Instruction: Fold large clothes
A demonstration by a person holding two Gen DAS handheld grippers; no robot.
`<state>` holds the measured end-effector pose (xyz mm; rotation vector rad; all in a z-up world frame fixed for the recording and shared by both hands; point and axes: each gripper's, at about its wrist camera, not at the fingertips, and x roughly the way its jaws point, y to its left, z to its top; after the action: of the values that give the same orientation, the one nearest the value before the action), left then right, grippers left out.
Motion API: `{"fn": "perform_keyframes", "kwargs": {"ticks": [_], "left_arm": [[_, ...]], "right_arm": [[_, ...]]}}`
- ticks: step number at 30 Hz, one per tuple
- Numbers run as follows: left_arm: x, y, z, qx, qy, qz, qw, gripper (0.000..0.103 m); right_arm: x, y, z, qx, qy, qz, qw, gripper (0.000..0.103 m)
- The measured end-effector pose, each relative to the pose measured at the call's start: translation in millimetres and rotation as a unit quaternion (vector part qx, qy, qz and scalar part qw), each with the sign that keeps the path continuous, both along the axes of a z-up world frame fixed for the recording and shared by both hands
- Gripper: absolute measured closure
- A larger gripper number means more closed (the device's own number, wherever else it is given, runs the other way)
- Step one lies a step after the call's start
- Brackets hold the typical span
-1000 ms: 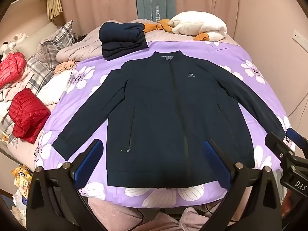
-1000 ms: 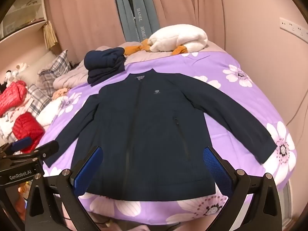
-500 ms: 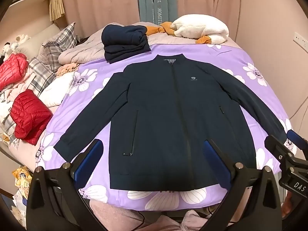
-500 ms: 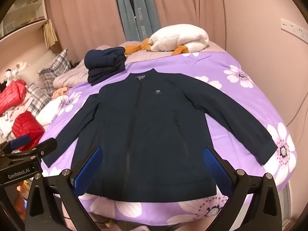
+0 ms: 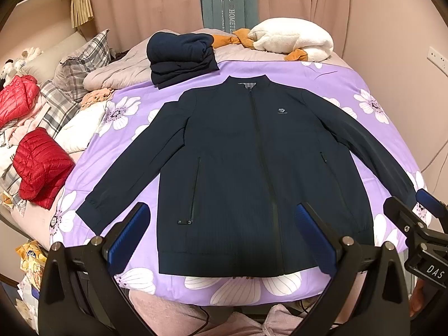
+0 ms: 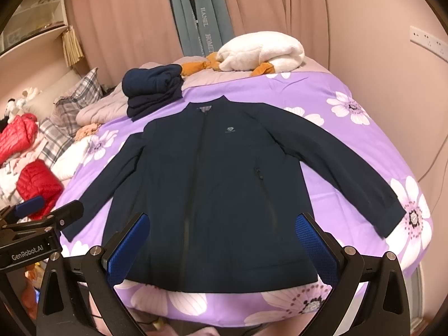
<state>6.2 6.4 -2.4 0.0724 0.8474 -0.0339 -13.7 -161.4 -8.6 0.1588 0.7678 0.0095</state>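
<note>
Above the foot of the bed [image 5: 330,84], the left tool [image 5: 224,235] and right tool [image 6: 224,240] both hang spread wide, holding and touching nothing. The navy jacket [image 5: 252,168] lies flat on the purple floral cover, sleeves out. Since the earlier frames, both views have drawn back slightly. Bare cover borders the hem and cuffs.

A dark blue jacket [image 5: 252,168] lies flat and zipped on the purple flower bedspread [image 5: 350,89], sleeves spread out, with the left gripper [image 5: 221,240] wide open above its bottom edge.
</note>
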Motion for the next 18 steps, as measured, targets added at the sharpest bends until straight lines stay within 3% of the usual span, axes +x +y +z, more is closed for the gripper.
{"fn": "perform_keyframes", "kwargs": {"ticks": [18], "left_arm": [[-0.9,-2.0,1.8,0.008,-0.006,-0.001,0.9999,0.000]], "right_arm": [[0.7,-1.4,-0.5,0.004,-0.001,0.000,1.000,0.000]]}}
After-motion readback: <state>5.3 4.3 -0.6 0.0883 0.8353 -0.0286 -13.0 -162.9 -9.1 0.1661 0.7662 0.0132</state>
